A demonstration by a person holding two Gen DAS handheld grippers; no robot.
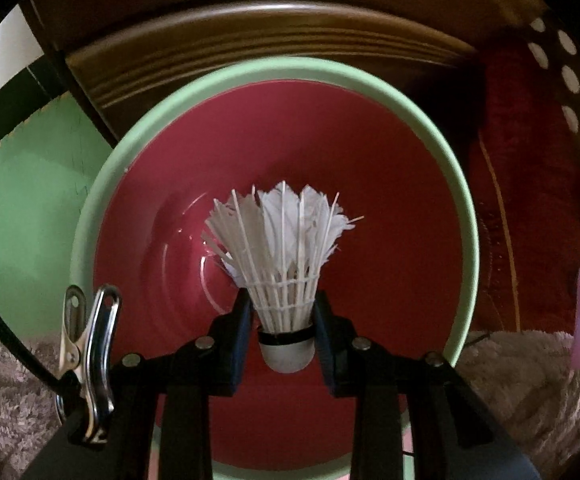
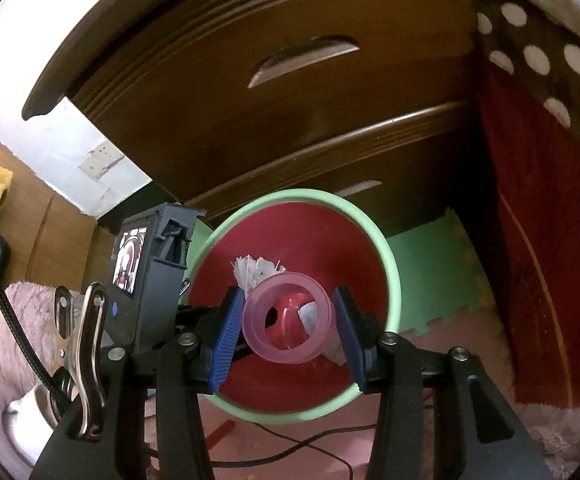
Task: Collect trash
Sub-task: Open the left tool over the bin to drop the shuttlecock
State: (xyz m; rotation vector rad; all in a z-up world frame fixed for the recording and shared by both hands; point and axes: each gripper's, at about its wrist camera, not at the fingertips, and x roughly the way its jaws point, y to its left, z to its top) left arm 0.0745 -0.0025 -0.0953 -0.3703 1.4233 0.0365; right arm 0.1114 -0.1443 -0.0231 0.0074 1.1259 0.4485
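Two grippers hold unlabelled trash: shuttlecock (image 1: 284, 264); pink ring (image 2: 288, 318).

- My left tool (image 1: 284, 334) points steeply down, its two black arms reaching forward from the near edge of the left wrist view.
- Its blue pads (image 1: 238, 344) stand close together and press on both sides of a shuttlecock (image 1: 286, 256), at the base of the feather skirt just above the cork, feathers pointing away from me.
- My right tool (image 2: 288, 322) also tilts downward, though less steeply.
- Its blue pads (image 2: 226, 332) stand wider apart and clamp a translucent pink ring (image 2: 288, 322) between them, its hole facing the camera.
- In the right wrist view, my left tool's camera housing (image 2: 158, 276) sits just to the left, close beside the right tool.
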